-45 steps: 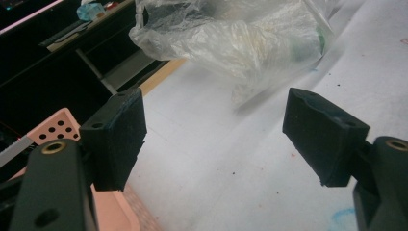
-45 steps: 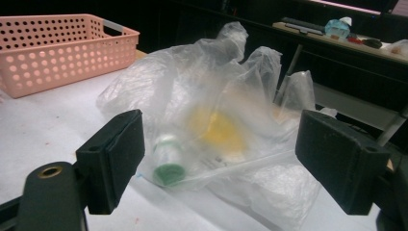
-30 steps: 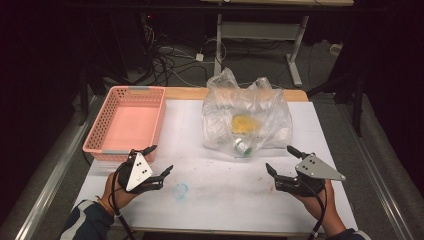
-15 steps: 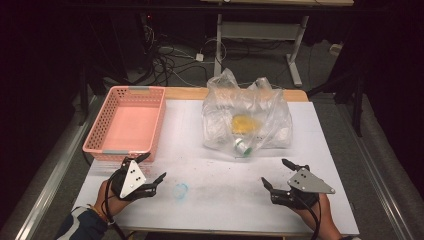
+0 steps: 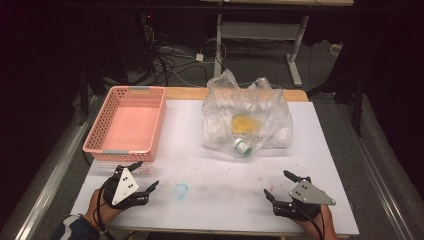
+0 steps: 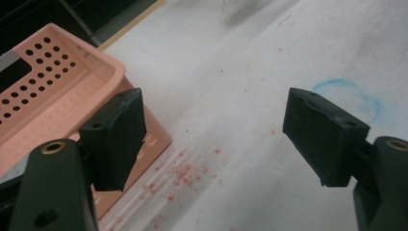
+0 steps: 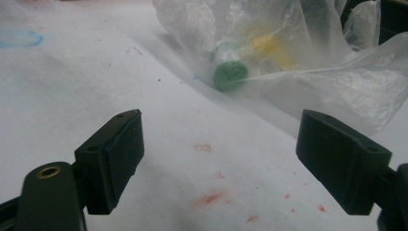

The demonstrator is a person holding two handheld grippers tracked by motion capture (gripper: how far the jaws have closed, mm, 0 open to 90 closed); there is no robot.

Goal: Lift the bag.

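The plastic bag (image 5: 247,120) lies at about 12 o'clock on the white table (image 5: 325,165), near the far edge, and it holds several items: a yellow thing and a bottle with a green cap (image 7: 230,73) can be seen through the film, the rest is too blurred to name. The cap points toward the person, so the bag's opening probably faces the near side, which would make it easy to reach in.

The left gripper (image 5: 142,176) rests low at 7 o'clock, its jaws wide apart and holding nothing; the right gripper (image 5: 279,185) rests at 5 o'clock, also spread and empty. Both are well apart from the bag, in what looks like a waiting position at the near edge.

The pink basket (image 5: 127,125) stands at 10 o'clock, empty, just beside the left gripper, likely there to receive the items. A faint blue ring mark (image 5: 180,190) and red stains are on the table between the grippers. Nothing stands between the grippers and the bag; only the loose, crumpled film itself could hinder a clean grasp.
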